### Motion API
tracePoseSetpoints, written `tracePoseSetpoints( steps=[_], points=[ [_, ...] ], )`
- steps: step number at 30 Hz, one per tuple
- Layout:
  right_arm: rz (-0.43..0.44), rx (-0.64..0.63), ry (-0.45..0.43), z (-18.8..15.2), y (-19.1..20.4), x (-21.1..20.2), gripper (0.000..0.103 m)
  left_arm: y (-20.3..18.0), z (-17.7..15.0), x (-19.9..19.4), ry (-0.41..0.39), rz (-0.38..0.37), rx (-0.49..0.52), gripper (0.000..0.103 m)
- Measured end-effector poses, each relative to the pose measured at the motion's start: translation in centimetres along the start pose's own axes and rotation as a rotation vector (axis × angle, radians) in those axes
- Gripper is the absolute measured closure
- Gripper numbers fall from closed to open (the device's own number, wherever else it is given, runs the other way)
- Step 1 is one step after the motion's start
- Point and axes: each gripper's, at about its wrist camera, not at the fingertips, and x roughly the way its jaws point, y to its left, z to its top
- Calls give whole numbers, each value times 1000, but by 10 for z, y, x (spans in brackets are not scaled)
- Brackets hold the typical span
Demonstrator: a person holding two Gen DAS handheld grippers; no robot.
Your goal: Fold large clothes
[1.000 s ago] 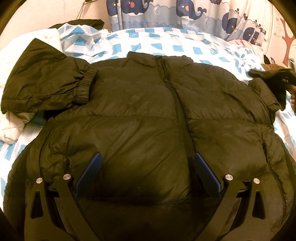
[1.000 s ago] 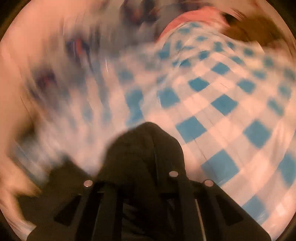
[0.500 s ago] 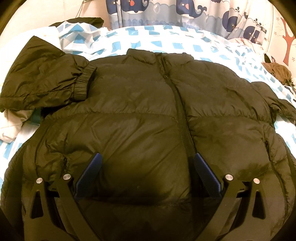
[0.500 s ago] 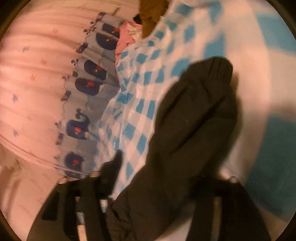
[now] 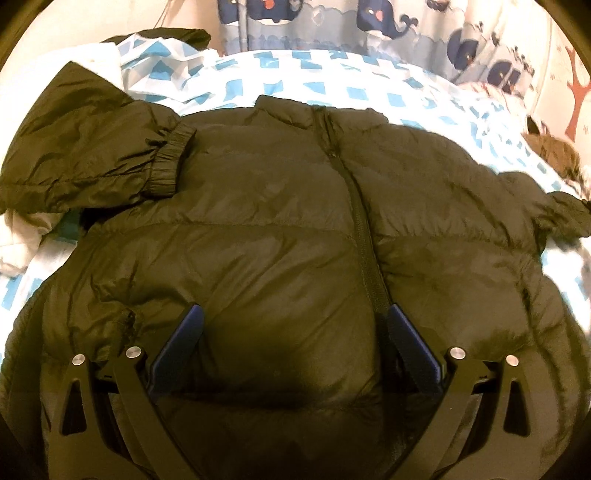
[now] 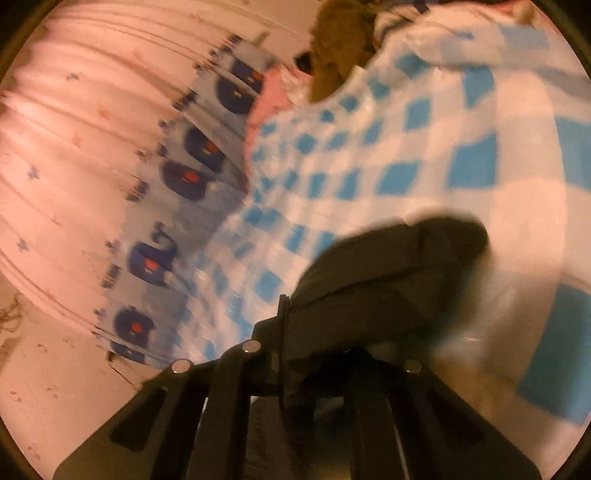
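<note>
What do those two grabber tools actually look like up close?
The left gripper has a black frame with triangular cut-outs, round silver bolts, and two flat blue fingers. The right gripper shows the same black frame, cut-outs and silver bolts; its fingers look dark in the blur. No cables, markings or sleeves are visible.

The jacket lay flat on the bedsheet, collar toward the curtain behind the bed. Its left sleeve was folded inward, cuff resting on the chest. The left gripper stood over the lower front panel, left of the zipper. The right sleeve lay on the sheet before the right gripper, with a stuffed toy beyond, beside the curtain.
</note>
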Motion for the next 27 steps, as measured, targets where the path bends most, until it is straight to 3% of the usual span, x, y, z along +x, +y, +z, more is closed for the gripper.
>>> tracePoseSetpoints(
  steps=[5,9,11,13,16,20,21,22,23,25,27],
  points=[
    [166,-92,-26,-6,102,-3,94,25,11,-14,-35,-27,-121,8],
    [352,-224,27,-49,220,14,94,51,19,-26,-77,-12,-225,8],
    [461,-301,87,-94,286,28,94,64,21,-34,-102,-8,-278,8],
    [524,-364,143,-137,329,40,94,77,25,-41,-130,-11,-318,8],
    [601,-473,289,-244,385,71,94,95,31,-54,-179,4,-368,8],
    [569,-561,499,-383,390,122,93,121,38,-64,-215,13,-439,8],
    [534,-566,557,-413,381,136,83,128,38,-66,-219,13,-454,8],
    [499,-571,614,-440,370,149,54,134,39,-66,-223,15,-467,8],
    [443,-583,719,-475,355,169,40,138,40,-67,-225,17,-479,8],
    [245,-619,948,-532,322,200,34,147,39,-68,-224,17,-497,8],
    [220,-650,1014,-547,305,198,34,152,40,-69,-221,9,-511,8]
  ],
)
